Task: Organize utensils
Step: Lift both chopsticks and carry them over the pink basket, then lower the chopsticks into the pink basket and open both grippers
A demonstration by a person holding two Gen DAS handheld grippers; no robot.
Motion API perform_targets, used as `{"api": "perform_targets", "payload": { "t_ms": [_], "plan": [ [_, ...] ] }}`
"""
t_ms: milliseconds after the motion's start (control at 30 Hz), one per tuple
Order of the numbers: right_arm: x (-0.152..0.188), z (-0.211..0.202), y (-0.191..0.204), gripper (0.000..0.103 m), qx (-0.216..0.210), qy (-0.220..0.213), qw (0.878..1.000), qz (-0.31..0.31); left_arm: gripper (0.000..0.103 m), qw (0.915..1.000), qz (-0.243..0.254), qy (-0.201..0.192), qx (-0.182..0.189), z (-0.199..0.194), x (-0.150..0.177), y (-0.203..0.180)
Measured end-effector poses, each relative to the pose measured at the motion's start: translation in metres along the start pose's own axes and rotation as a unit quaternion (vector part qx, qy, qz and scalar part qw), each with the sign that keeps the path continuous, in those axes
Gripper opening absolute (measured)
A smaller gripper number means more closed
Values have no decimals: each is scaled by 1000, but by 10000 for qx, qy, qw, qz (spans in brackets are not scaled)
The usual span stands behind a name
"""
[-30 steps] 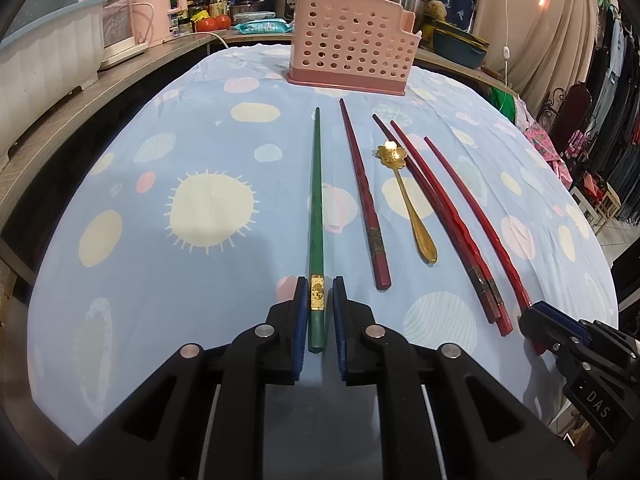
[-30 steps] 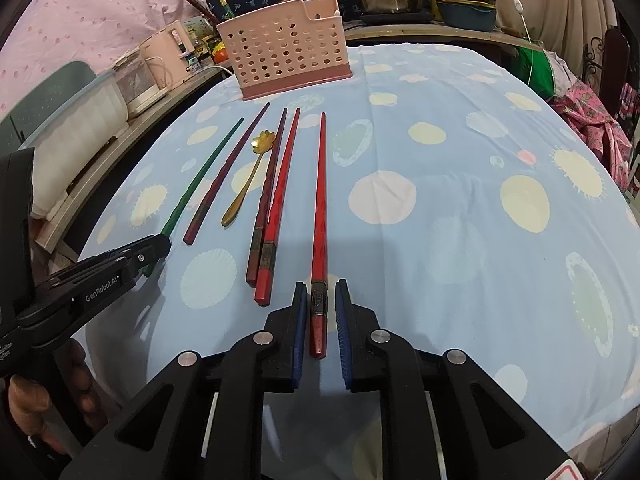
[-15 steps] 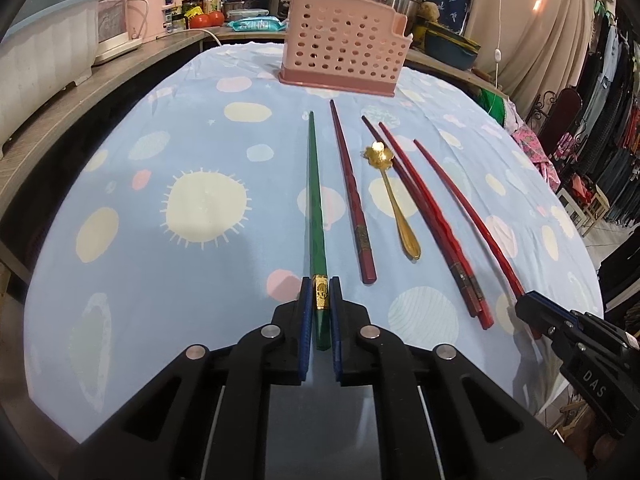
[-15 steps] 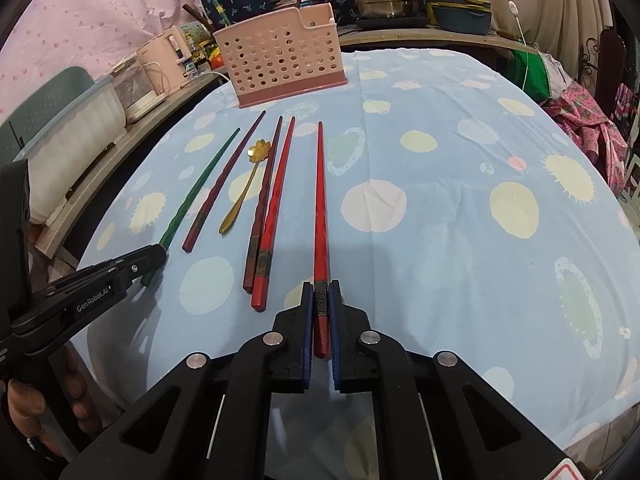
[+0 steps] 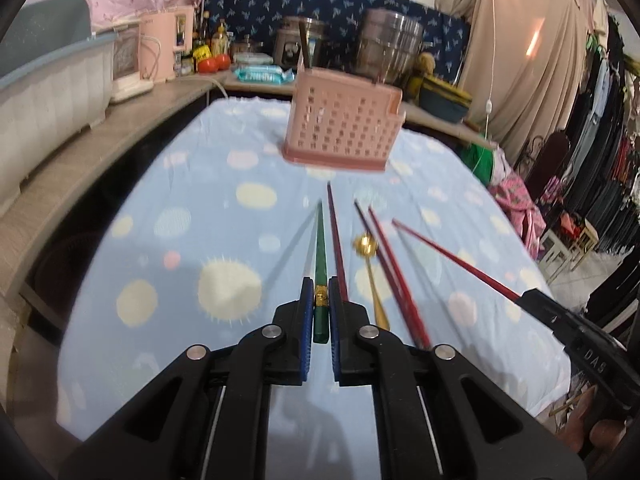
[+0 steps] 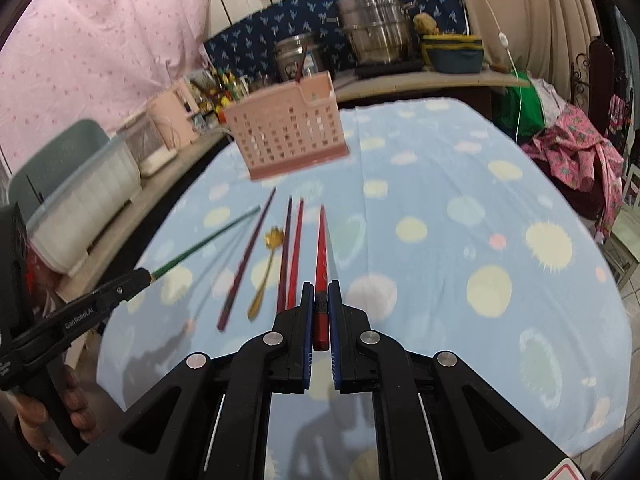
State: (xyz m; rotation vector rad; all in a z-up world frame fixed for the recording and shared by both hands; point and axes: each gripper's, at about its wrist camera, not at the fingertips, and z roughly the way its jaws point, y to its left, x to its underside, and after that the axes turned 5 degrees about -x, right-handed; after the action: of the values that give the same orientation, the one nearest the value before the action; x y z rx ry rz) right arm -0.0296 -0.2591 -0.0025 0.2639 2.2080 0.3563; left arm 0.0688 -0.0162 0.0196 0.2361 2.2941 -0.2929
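My left gripper point(image 5: 319, 300) is shut on the thick end of a green chopstick point(image 5: 320, 248) and holds it lifted off the table; it also shows in the right wrist view point(image 6: 204, 242). My right gripper point(image 6: 320, 304) is shut on the thick end of a red chopstick point(image 6: 321, 240), lifted too; it also shows in the left wrist view point(image 5: 456, 258). A dark red chopstick point(image 5: 336, 240), a gold spoon point(image 5: 370, 268) and two more red chopsticks point(image 5: 394, 272) lie on the table. A pink perforated utensil basket point(image 5: 344, 128) stands at the far end.
The table carries a light blue cloth with pale dots point(image 5: 240, 200). A wooden counter point(image 5: 80, 160) along the left holds a white tub, a pink appliance and bottles. Steel pots point(image 5: 384, 52) stand behind the basket. Clothes hang at the right.
Both grippers closed on their chopsticks and raised them off the cloth. The green and the red chopstick now hang above the table, tips pointing towards the basket.
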Motion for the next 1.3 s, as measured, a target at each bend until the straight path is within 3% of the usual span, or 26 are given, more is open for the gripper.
{"api": "perform_targets", "payload": {
  "t_ms": [367,867,1300],
  "plan": [
    [-74,-24,1,7,-136,-909,9958,-13,7,9969,-116,-774,19,-27,-68,3],
    [-154,-16,-3,7,-359,-1396,9895,-29,7,9877,47,-1563,99,-36,-163,-12],
    [-263,0,9,7,-724,-2213,9725,113,7,9692,85,-2457,108,-32,-261,-28]
  ]
}}
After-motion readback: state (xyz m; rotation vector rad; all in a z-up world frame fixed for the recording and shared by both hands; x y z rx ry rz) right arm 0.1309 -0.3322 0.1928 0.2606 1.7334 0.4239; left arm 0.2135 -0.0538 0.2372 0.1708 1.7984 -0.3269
